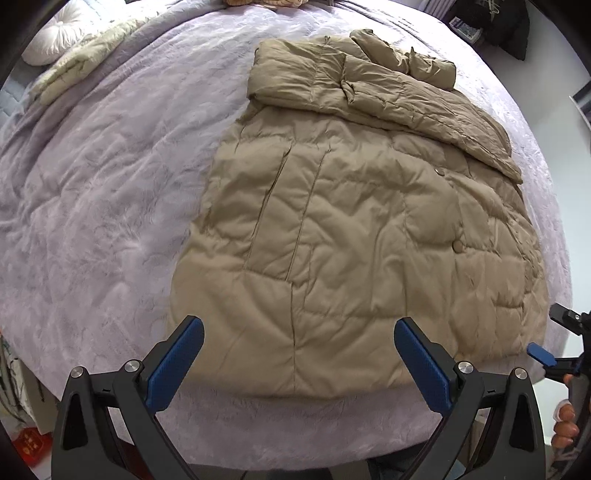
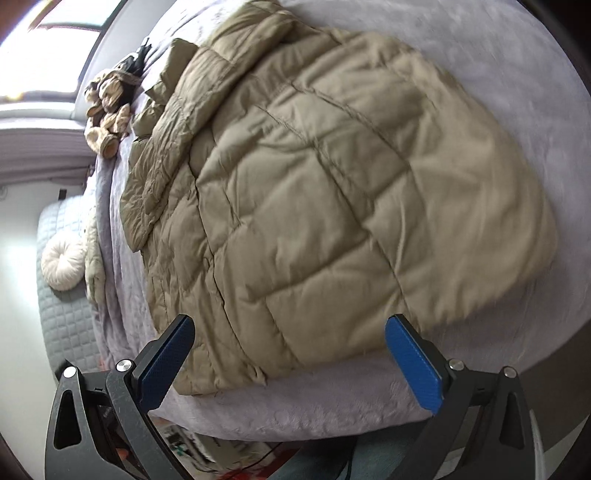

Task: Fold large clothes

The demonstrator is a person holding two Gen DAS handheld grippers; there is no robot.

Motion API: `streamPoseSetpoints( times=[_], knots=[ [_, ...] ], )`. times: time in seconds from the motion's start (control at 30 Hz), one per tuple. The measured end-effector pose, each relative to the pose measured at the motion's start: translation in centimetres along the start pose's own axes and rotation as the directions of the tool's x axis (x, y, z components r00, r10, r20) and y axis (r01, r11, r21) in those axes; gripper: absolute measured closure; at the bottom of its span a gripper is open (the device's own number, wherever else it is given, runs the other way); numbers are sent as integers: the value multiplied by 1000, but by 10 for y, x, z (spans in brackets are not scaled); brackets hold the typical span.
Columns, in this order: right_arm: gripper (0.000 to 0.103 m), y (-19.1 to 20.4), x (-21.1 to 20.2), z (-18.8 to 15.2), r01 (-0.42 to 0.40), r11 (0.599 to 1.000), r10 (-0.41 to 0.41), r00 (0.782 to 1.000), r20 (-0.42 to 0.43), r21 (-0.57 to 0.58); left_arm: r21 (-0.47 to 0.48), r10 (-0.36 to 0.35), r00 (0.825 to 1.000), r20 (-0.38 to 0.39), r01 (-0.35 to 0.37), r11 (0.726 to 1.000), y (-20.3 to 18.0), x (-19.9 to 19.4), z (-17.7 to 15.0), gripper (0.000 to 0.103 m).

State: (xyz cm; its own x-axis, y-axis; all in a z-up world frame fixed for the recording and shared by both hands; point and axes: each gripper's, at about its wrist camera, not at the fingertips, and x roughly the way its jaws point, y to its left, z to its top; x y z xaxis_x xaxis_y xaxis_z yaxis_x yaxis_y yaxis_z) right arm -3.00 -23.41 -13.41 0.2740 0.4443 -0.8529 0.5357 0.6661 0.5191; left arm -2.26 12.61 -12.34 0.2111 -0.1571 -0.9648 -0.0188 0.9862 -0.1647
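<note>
A tan quilted puffer coat [image 1: 354, 221] lies flat on a lilac bedspread [image 1: 103, 192], its sleeves folded across the top and its hem toward me. My left gripper [image 1: 299, 362] is open and empty, hovering just above the hem near the bed's front edge. The right gripper shows at the far right of the left wrist view [image 1: 554, 339]. In the right wrist view the coat [image 2: 332, 206] fills the frame, and my right gripper [image 2: 291, 362] is open and empty over the coat's near corner.
A round white cushion [image 1: 55, 33] and a pale throw [image 1: 88, 62] lie at the bed's far left. A plush toy [image 2: 107, 110] sits at the head of the bed. The bedspread's front edge [image 1: 295, 435] drops off just below the grippers.
</note>
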Motion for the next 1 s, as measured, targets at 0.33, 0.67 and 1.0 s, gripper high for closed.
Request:
streamPoseSetpoints(
  times=[0.33, 0.67, 1.0],
  knots=[
    [0, -21, 1, -23, -64, 991, 64, 998, 4, 116, -226, -165, 985, -51, 149, 963, 68, 17, -40, 0],
    [0, -63, 7, -33, -106, 960, 103, 994, 26, 259, -325, -335, 938, -86, 291, 900, 77, 58, -61, 0],
    [0, -100, 14, -13, -165, 912, 124, 984, 131, 376, -359, -410, 910, -67, 361, 861, 60, 85, -35, 0]
  ],
)
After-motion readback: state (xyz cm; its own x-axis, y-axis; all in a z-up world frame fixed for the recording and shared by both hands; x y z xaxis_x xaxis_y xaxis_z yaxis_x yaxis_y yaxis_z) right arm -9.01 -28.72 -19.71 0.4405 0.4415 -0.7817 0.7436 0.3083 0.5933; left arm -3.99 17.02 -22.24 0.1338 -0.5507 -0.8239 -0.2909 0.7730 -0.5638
